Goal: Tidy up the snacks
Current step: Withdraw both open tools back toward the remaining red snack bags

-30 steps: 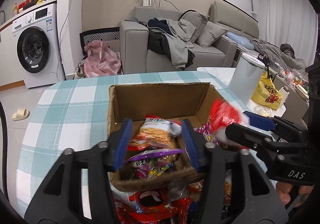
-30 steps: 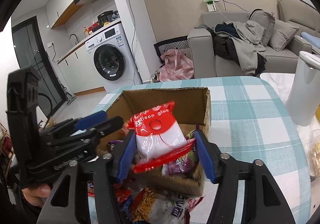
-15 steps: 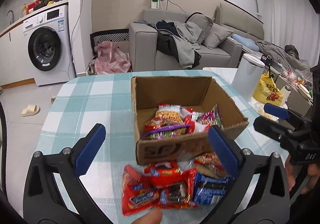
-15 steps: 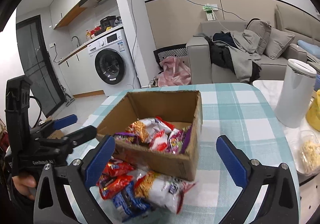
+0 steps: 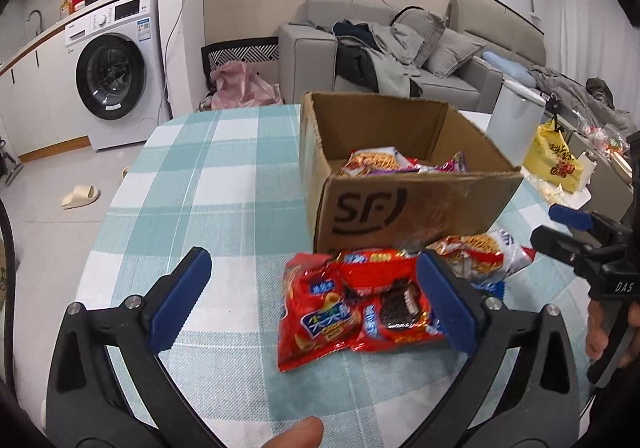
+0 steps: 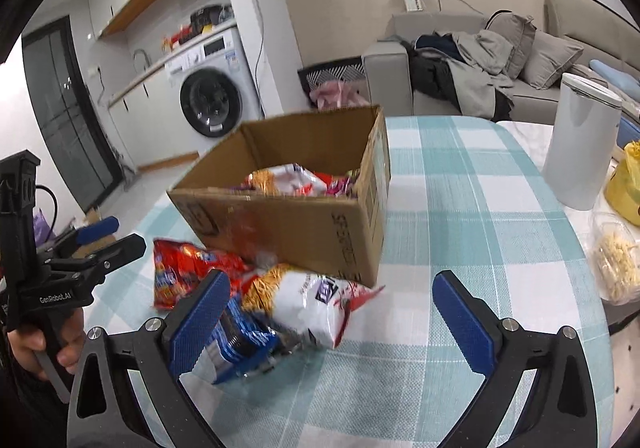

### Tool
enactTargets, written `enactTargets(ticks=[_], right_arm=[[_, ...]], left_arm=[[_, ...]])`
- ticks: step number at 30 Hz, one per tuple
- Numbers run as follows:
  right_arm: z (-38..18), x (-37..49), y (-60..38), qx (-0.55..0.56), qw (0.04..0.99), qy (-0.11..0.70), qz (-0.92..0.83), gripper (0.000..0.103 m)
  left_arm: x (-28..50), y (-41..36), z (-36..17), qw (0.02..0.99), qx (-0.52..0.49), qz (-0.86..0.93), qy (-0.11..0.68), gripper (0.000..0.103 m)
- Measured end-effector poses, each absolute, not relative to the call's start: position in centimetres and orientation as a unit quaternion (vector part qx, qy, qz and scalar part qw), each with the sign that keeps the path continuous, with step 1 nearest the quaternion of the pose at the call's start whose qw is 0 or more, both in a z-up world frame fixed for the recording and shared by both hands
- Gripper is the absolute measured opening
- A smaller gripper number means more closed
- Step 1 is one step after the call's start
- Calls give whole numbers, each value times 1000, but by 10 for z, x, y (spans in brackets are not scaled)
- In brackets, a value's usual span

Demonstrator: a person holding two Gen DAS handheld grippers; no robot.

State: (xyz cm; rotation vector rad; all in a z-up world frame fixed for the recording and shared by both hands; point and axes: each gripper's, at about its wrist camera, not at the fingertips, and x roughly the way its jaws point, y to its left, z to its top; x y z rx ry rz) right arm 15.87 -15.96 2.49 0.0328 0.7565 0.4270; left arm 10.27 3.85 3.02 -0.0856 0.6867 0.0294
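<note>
Both my grippers' fingers wide, empty — left gripper (image 5: 312, 300) may snag overlapping red snack packets (image 5: 352, 300) beside the cardboard box (image 5: 404, 207).

We see open cardboard box (image 5: 404, 203) upright on table, snack packets inside; red packets (image 5: 352, 312) and noodle bag (image 6: 304, 300) lie just before it

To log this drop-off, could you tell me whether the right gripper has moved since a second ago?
Yes: the right gripper has withdrawn from above the cardboard box toward the table's near edge, now open.

cardboard box (image 5: 404, 203) matt | snack packets (image 5: 352, 312) glossy foil | tablecloth (image 5: 224, 183) woven
</note>
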Motion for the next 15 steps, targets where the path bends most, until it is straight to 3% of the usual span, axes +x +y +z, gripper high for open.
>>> enactTargets(ticks=[15], right_arm=[[14, 163, -158, 23, 897, 388, 210, 103]], left_arm=[[107, 41, 4, 928, -50, 18, 367, 102]])
